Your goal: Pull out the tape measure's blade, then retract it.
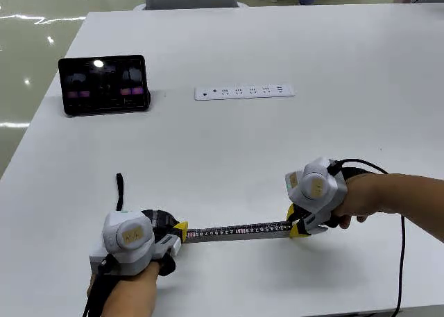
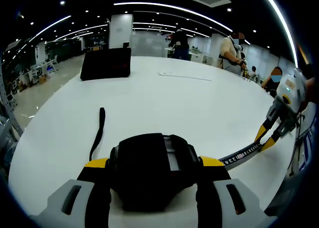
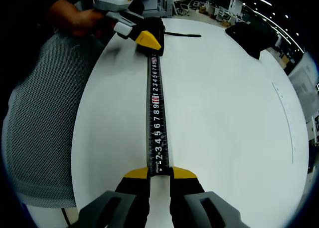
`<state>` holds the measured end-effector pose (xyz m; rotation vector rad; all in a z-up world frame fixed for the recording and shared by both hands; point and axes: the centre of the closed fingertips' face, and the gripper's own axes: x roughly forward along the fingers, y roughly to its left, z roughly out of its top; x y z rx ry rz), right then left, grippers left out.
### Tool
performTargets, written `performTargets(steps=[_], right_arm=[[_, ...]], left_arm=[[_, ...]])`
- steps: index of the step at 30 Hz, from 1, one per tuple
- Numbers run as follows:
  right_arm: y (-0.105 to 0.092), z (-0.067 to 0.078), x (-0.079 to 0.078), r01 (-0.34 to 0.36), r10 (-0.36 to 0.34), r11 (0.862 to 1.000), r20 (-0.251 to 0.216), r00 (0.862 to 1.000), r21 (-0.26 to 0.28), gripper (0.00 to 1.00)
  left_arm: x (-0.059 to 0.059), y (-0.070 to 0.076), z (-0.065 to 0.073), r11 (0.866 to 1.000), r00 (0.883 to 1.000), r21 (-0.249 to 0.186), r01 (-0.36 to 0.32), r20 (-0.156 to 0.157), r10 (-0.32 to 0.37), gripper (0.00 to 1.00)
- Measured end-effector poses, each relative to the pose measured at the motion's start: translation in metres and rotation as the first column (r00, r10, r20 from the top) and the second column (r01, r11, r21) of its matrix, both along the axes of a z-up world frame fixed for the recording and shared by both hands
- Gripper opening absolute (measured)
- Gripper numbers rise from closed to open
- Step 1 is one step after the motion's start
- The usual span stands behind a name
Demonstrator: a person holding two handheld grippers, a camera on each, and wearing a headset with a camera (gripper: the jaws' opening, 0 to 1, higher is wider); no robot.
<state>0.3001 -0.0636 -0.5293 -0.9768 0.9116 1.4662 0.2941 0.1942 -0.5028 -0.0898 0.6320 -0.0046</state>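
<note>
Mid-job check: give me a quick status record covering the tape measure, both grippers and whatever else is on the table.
left gripper: shut on black tape measure case, low on white table
right gripper: shut on end of dark numbered blade
blade state: pulled out, straight between the grippers
black wrist strap: lying loose on table beside case
far side: black tablet, white power strip

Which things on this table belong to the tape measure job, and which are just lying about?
In the job: tape measure case, held by the left gripper; blade, pulled out and pinched by the right gripper.
Lying about: tablet; power strip.
</note>
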Motion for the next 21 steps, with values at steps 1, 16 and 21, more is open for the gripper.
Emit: performTargets(steps=[1,16,21], right_arm=[[0.0002,-0.0001,-0.0001,-0.001,0.001,1.0,-0.001,1.0,0.004,0.11],[0.0074,-0.0004,-0.0001,-0.002,0.002,1.0,-0.001,1.0,-0.001,0.11],[0.0094,0.0001,-0.0002,0.005,-0.005,1.0,-0.001,1.0,0.002,0.11]], left_arm=[[0.0001,0.0,0.0,1.0,1.0,0.0,0.0,0.0,0.0,0.65],[0.0,-0.0007,-0.0009,1.0,1.0,0.004,0.001,-0.007,-0.001,0.65],[0.0007,-0.0004,-0.0012,1.0,1.0,0.005,0.002,-0.01,-0.002,0.65]])
